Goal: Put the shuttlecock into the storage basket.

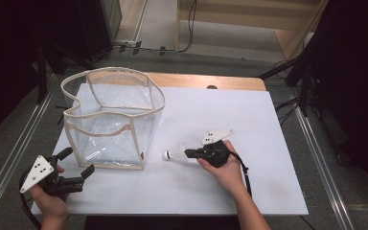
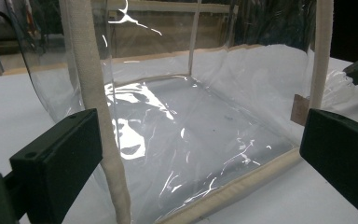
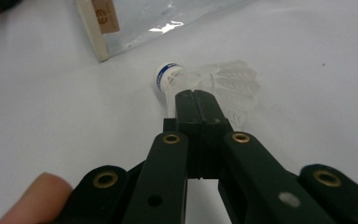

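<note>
- Nearest the person, at the table's front left corner in the high view, the left gripper is held in a hand, its two black jaws spread wide with nothing between them.
- Just ahead of those spread jaws stands a clear plastic bag with cream fabric trim, upright and open at the top; in the left gripper view its see-through wall sits between and beyond the two jaws (neither jaw can be seen touching it).
- To the right of the bag, near the middle of the white table, the right gripper is held low in the person's right hand, pointing left toward the bag.
- Its jaws are pressed together on a white shuttlecock; in the right gripper view the closed jaw tips pinch the feather skirt of the shuttlecock just behind its rounded cork.
- At the tips of that gripper, the shuttlecock lies low against the table, cork end pointing toward the bag's lower corner, near it but apart from it.
- Beyond the cork, in the right gripper view, the trimmed bottom corner of the bag shows a small brown label.
- Farther off, behind the bag, a wooden edge borders the table's far side.
</note>
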A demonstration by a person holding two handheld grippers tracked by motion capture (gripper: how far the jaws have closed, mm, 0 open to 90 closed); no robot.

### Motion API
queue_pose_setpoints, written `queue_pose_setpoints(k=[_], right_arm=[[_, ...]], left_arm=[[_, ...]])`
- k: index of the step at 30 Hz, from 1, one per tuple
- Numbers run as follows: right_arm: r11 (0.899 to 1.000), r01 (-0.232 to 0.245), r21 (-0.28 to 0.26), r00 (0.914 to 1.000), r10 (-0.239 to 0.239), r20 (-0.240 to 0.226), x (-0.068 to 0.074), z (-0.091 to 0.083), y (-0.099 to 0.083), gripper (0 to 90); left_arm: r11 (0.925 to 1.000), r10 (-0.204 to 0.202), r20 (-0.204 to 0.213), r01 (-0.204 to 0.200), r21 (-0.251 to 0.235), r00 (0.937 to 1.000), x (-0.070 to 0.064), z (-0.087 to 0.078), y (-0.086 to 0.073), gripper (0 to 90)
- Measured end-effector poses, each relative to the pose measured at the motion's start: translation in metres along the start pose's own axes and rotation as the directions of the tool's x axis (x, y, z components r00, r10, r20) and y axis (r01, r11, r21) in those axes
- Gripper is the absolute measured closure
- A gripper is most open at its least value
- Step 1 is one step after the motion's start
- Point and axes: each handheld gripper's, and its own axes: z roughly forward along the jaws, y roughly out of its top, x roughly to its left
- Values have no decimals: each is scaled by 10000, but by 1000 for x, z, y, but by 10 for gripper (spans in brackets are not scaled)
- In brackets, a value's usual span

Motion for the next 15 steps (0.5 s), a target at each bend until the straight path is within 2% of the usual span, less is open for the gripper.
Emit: queue_pose_setpoints(k=[4,6,8,11,15], right_arm=[[10000,2,-60,10000,-2,-47,5,-1,-3,867],[9991,-203,-377,9997,206,88,4,-7,-6,794],[9985,-260,-476,9996,264,73,4,-10,-7,773],[9961,-486,-735,9988,484,-43,4,-16,-11,634],[9966,-614,-553,9978,599,-290,8,-12,-13,494]], left_arm=[[10000,1,-4,-1,-13,10000,0,0,0,0],[10000,0,-1,0,-11,10000,0,0,0,0],[10000,0,1,0,-19,10000,0,0,0,0],[10000,-10,-4,10,-10,10000,0,0,0,0],[10000,-6,13,6,-5,10000,0,0,0,0]])
